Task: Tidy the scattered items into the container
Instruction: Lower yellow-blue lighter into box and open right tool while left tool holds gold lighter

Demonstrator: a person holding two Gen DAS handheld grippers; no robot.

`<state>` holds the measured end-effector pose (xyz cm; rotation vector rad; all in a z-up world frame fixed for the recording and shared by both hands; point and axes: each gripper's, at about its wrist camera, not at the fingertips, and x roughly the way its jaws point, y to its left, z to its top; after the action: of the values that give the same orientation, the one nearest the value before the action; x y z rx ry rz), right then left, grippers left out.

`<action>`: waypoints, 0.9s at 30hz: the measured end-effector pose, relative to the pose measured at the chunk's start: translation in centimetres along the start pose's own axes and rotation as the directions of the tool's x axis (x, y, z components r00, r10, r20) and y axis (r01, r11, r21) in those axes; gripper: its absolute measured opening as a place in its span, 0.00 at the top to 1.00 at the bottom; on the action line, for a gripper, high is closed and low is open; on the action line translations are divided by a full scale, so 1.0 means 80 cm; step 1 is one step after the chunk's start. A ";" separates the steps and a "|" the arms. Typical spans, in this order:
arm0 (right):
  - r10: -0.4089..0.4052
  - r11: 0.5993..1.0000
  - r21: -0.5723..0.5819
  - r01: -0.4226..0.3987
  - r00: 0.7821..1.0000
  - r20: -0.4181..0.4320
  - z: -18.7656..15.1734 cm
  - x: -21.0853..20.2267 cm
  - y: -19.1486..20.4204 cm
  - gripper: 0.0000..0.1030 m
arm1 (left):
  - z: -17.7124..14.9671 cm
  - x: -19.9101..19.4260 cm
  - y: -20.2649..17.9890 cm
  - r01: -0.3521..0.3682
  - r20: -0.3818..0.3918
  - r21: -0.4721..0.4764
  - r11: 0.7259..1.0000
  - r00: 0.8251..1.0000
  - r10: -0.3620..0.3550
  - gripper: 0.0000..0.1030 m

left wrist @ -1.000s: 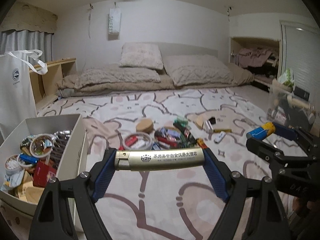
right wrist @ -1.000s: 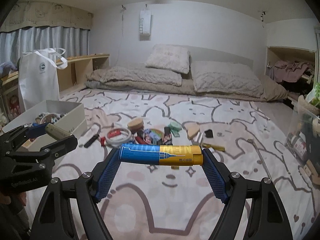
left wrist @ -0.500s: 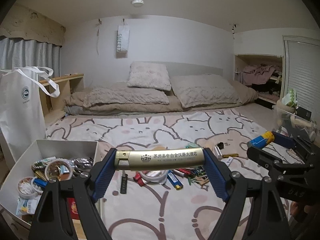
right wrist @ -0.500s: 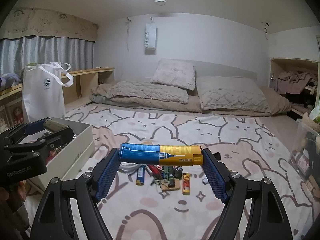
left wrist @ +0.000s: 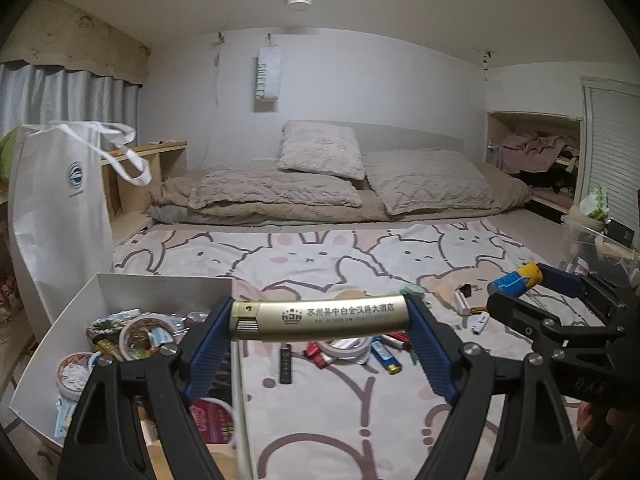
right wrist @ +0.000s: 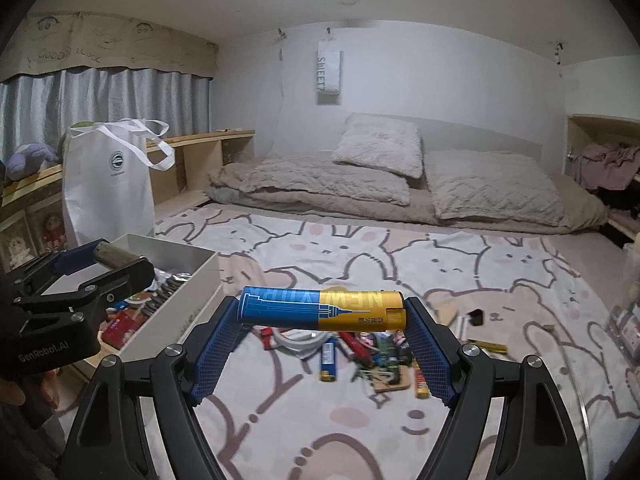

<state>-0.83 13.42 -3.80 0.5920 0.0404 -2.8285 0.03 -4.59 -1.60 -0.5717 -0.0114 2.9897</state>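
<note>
My left gripper (left wrist: 320,322) is shut on a gold lighter (left wrist: 320,319) held crosswise, above the right wall of the white box (left wrist: 160,282). The box holds tape rolls and small items. My right gripper (right wrist: 322,314) is shut on a blue-and-yellow lighter (right wrist: 322,309), over the bed to the right of the box (right wrist: 188,280). A pile of scattered lighters and small items (right wrist: 360,350) lies on the bunny blanket (right wrist: 440,264) below it; the pile also shows in the left wrist view (left wrist: 360,350). A black lighter (left wrist: 285,363) lies alone.
A white tote bag (left wrist: 60,208) stands behind the box, beside a wooden shelf (left wrist: 160,160). Pillows (left wrist: 320,156) and a folded duvet lie at the bed's far end. A clear bin (left wrist: 600,240) stands at the right edge.
Both grippers have risen and moved back and left, toward the box, each still holding its lighter. The pile now lies lower and farther off in both views.
</note>
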 end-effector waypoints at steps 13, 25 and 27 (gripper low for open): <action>0.090 0.996 -0.026 -0.091 0.995 -0.033 0.010 0.041 0.060 0.21 | -0.002 -0.003 0.098 -0.106 -0.029 -0.115 0.988 0.994 0.104 0.19; 0.203 0.975 -0.088 -0.205 0.979 -0.035 0.032 0.062 0.127 0.21 | -0.007 -0.013 0.171 -0.181 -0.052 -0.195 0.964 0.983 0.174 0.19; 0.223 0.969 -0.098 -0.226 0.974 -0.038 0.034 0.066 0.137 0.21 | -0.008 -0.016 0.181 -0.196 -0.052 -0.202 0.960 0.981 0.189 0.19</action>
<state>-3.83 1.37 -3.10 0.5729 0.1144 -2.5826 0.07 -19.11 -2.10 -0.6789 -0.2834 3.1910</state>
